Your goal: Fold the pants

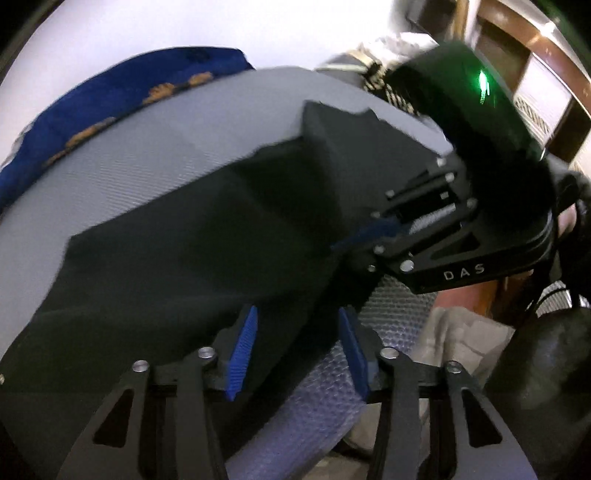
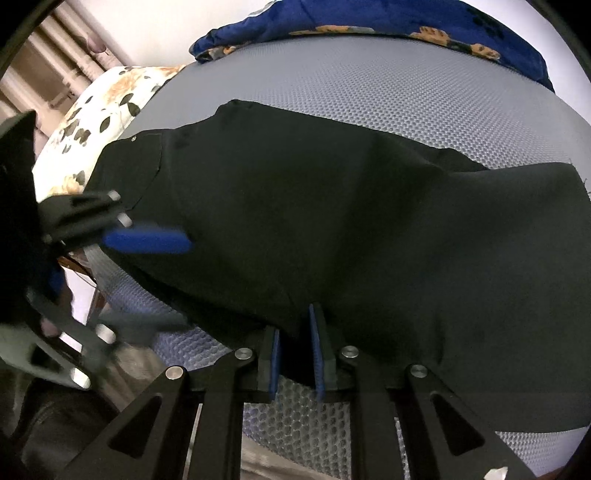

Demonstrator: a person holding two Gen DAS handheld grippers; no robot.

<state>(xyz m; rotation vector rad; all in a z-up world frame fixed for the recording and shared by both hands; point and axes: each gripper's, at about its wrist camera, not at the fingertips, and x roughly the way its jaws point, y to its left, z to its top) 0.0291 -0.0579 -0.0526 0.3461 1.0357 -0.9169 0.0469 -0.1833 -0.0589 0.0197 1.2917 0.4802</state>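
Observation:
Black pants [image 1: 177, 258] lie spread on a grey mesh bed surface [image 1: 122, 173]; they also fill the right wrist view [image 2: 351, 229]. My left gripper [image 1: 295, 350] is open, its blue pads on either side of the near edge of the pants. My right gripper [image 2: 295, 354] has its blue pads closed on a fold of the pants' near edge. It also shows in the left wrist view [image 1: 354, 236], at the pants' right edge. My left gripper shows blurred in the right wrist view [image 2: 147, 280], at the waist end with a rivet [image 2: 133, 139].
A blue blanket with orange paw prints [image 2: 406, 26] lies at the far edge of the bed. A floral pillow [image 2: 99, 122] lies at the left. Wooden furniture [image 1: 524, 70] stands behind. The bed's near edge [image 2: 295, 424] is right under my right gripper.

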